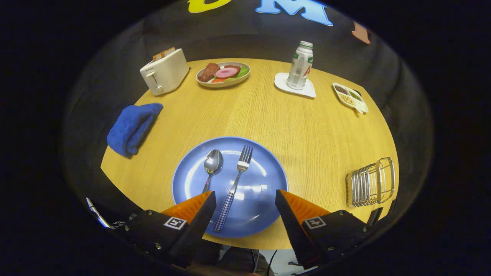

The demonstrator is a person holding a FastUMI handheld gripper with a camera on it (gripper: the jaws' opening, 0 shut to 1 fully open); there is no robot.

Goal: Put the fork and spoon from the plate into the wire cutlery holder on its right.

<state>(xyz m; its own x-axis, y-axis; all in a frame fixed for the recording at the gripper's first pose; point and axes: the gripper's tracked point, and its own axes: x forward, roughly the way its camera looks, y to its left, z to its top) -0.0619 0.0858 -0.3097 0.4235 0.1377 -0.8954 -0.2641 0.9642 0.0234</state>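
1. Two pieces lie on the blue plate (pixel 264 180): the fork (pixel 234 188) and, beside it, the spoon (pixel 211 165).
2. Your gripper (pixel 243 209) hangs wide open and holds nothing; the fork's checked handle sits between the fingers, its long axis running away from you.
3. You find the spoon's handle tucked behind one finger.
4. The wire cutlery holder (pixel 371 183) stands well apart, near the table (pixel 307 130) edge, with bare wood between.
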